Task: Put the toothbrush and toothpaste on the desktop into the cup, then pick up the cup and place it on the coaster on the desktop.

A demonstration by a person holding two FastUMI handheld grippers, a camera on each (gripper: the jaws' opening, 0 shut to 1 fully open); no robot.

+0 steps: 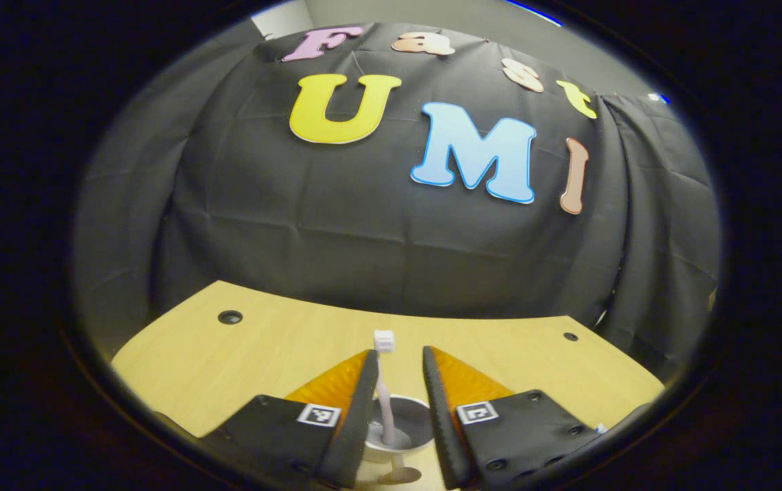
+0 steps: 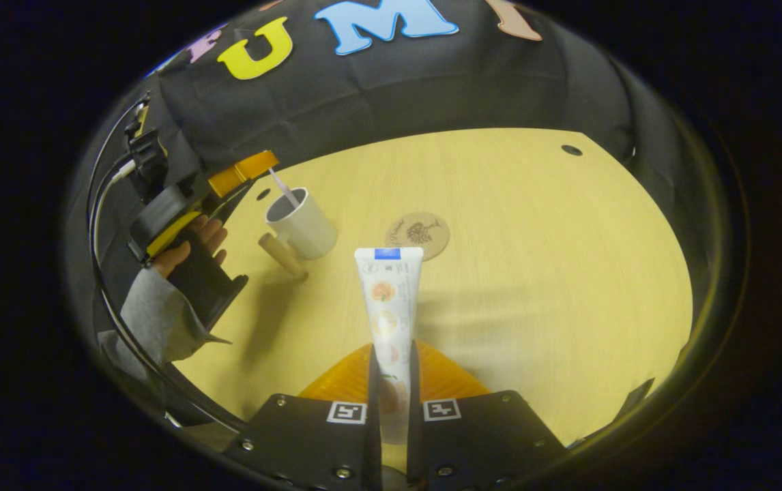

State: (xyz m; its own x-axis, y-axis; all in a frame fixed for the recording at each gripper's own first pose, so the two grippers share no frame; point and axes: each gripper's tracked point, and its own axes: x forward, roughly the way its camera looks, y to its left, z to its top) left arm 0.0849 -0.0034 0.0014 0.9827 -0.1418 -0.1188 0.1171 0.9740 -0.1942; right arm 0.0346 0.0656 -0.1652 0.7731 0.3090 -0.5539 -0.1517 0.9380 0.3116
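Right gripper view: right gripper [image 2: 391,382] clenched on toothpaste [image 2: 391,300], a white tube with fruit pictures held up over the desktop [image 2: 534,273], cap end toward the camera. Bare wood lies open toward the desktop's right and far edges. Round coaster [image 2: 418,234] sits mid-desktop, apart from the white cup [image 2: 301,224], which is near the left edge with a wooden handle. Left gripper view: left gripper [image 1: 398,389] released, jaws apart above the cup, toothbrush [image 1: 383,389] standing inside, bristle head up.
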